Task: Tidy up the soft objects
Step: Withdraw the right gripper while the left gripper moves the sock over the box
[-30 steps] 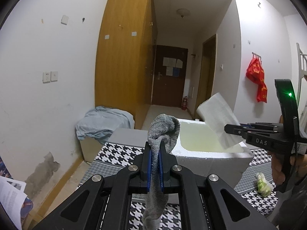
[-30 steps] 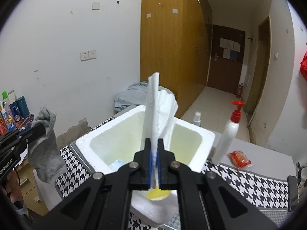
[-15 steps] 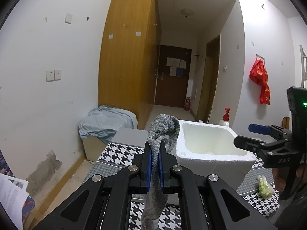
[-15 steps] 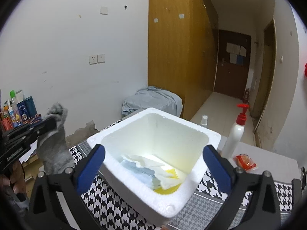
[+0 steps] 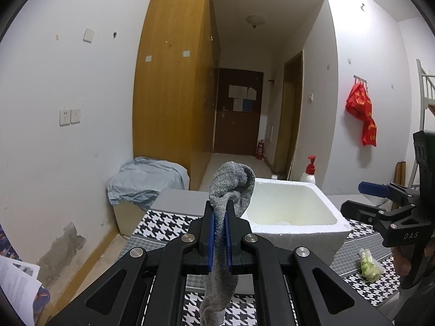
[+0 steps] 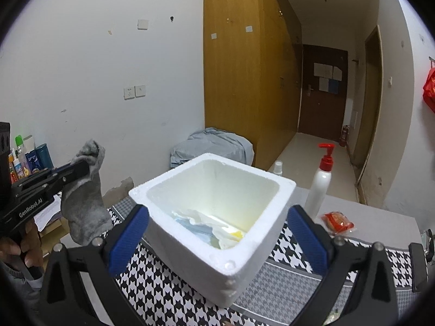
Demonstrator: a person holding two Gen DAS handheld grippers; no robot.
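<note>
At the left we see our left gripper [image 5: 220, 233] clamped on one grey sock [image 5: 228, 190], its knit toe bunched above the pads and its leg hanging limp below. Only the right wrist view looks down into the single white foam box [image 6: 190, 244] on the houndstooth counter [image 6: 285, 279], where crumpled white tissue [image 6: 209, 220] lies over something pale blue. Our right gripper [image 6: 217, 239] stands wide apart with nothing between its pads, having just opened. One pump bottle [image 6: 320, 182] stands beside the box.
</note>
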